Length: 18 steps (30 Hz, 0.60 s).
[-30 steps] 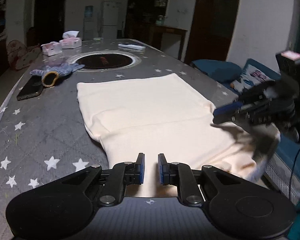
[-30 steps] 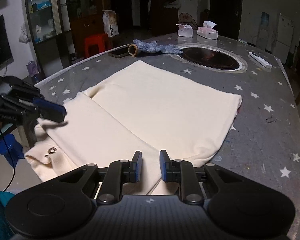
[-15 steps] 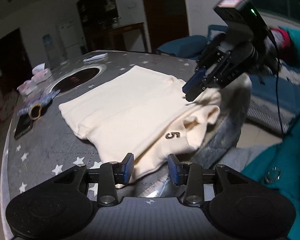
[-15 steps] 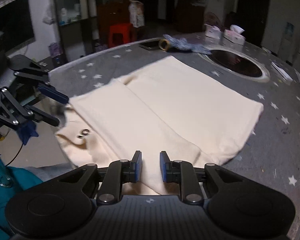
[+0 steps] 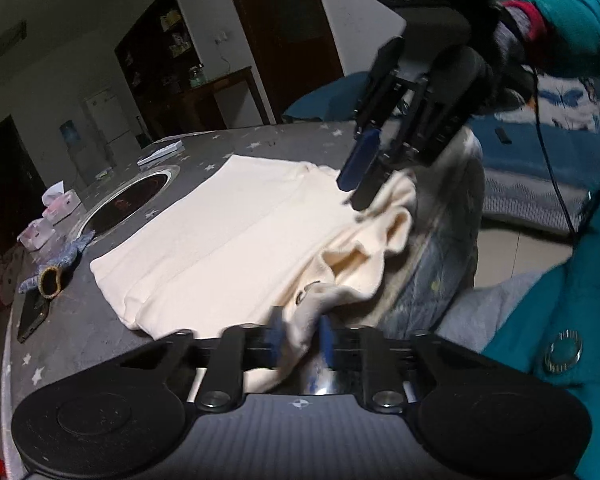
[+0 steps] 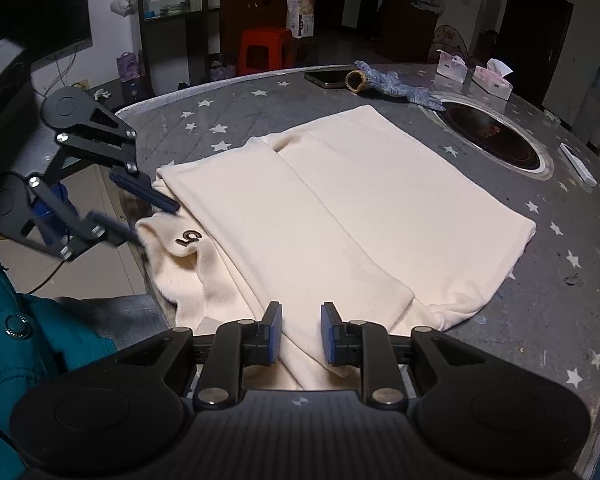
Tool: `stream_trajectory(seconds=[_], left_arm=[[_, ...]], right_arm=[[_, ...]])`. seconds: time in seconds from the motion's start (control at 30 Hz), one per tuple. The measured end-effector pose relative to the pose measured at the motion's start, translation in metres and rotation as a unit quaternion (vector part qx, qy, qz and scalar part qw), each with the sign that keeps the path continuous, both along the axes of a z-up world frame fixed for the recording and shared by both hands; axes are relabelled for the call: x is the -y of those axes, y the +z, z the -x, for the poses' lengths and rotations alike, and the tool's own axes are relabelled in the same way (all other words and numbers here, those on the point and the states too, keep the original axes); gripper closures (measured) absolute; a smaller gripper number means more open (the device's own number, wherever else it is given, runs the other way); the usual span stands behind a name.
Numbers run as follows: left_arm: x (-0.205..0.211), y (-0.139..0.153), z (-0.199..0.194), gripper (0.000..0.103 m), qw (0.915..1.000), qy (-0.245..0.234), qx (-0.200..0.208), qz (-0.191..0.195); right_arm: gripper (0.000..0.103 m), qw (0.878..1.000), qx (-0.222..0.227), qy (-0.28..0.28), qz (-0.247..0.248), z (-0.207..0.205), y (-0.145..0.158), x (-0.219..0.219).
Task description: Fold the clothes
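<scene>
A cream garment (image 6: 340, 208) lies partly folded on a grey star-patterned table (image 6: 556, 308), its near end with a small "5" mark (image 6: 188, 237) hanging over the table's near edge. In the left wrist view the garment (image 5: 236, 240) spreads ahead. My left gripper (image 5: 300, 340) has its blue pads around the bunched near corner of the cloth, still a little apart; it also shows in the right wrist view (image 6: 140, 212). My right gripper (image 6: 300, 334) is open, straddling the cloth's near edge; it also shows in the left wrist view (image 5: 360, 176), above the crumpled corner.
A round inset burner (image 6: 492, 140) sits in the table's middle. A blue knit glove (image 6: 396, 84), a phone (image 6: 328, 77) and two tissue boxes (image 6: 476, 74) lie at the far side. A remote (image 6: 578, 164) lies to the right. My teal sleeve (image 5: 572, 300) is close by.
Both grippers have dropped to the garment's near end. The left jaws opened wider, then took the bunched corner between them. The right jaws have opened. The near cloth has crumpled up.
</scene>
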<state>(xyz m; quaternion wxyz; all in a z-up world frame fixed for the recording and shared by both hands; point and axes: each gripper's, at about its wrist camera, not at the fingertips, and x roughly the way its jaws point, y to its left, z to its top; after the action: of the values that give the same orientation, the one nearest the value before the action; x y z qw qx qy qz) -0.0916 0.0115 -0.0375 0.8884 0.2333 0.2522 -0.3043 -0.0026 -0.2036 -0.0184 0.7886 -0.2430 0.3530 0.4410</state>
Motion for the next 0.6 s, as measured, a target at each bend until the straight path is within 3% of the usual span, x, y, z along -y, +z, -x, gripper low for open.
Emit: stream_trajectory(seconds=[0.33, 0.6], left_arm=[[-0.016, 0.02, -0.051, 0.095, 0.9952, 0.053, -0.034, 0.075], [-0.019, 0.021, -0.074, 0.095, 0.9925, 0.065, -0.056, 0.087]], right_arm=[[0.053, 0.999, 0.014, 0.041, -0.011, 0.015, 0.02, 0.01], [0.051, 0.997, 0.021, 0.068, 0.001, 0.021, 0.001, -0.002]])
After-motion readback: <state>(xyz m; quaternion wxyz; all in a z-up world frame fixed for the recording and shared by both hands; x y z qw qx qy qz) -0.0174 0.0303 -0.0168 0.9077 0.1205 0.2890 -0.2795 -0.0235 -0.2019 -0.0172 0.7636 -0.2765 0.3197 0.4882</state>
